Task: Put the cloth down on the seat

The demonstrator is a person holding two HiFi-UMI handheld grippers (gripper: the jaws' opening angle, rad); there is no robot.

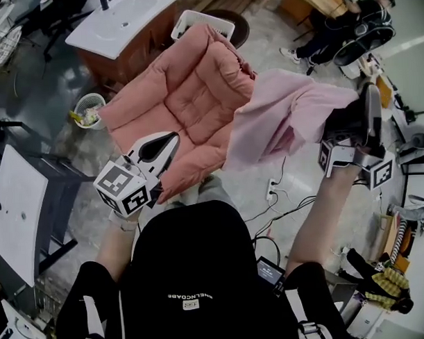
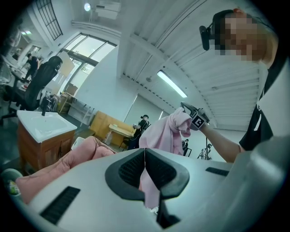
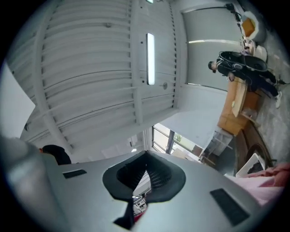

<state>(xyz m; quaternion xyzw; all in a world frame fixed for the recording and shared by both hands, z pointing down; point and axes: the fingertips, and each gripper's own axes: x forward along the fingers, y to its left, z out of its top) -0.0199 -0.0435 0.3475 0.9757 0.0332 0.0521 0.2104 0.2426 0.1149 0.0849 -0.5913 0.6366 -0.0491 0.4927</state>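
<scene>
A pink cushioned chair (image 1: 195, 96) stands in front of me, its seat (image 1: 197, 155) facing up. A pale pink cloth (image 1: 286, 114) hangs in the air to the right of the chair, bunched at my right gripper (image 1: 366, 97), which is raised and shut on it. The left gripper view shows the cloth (image 2: 163, 136) dangling from the right gripper (image 2: 192, 118). The right gripper view faces the ceiling; its jaws (image 3: 146, 174) are together and the pinch itself is hidden. My left gripper (image 1: 171, 140) hovers over the seat's front edge, shut (image 2: 145, 156) and holding nothing.
A white sink cabinet (image 1: 123, 22) and a white basket (image 1: 203, 19) stand behind the chair. A wastebasket (image 1: 88, 110) sits at its left. A power strip and cables (image 1: 272, 191) lie on the floor at right. A seated person (image 1: 339, 29) is far right.
</scene>
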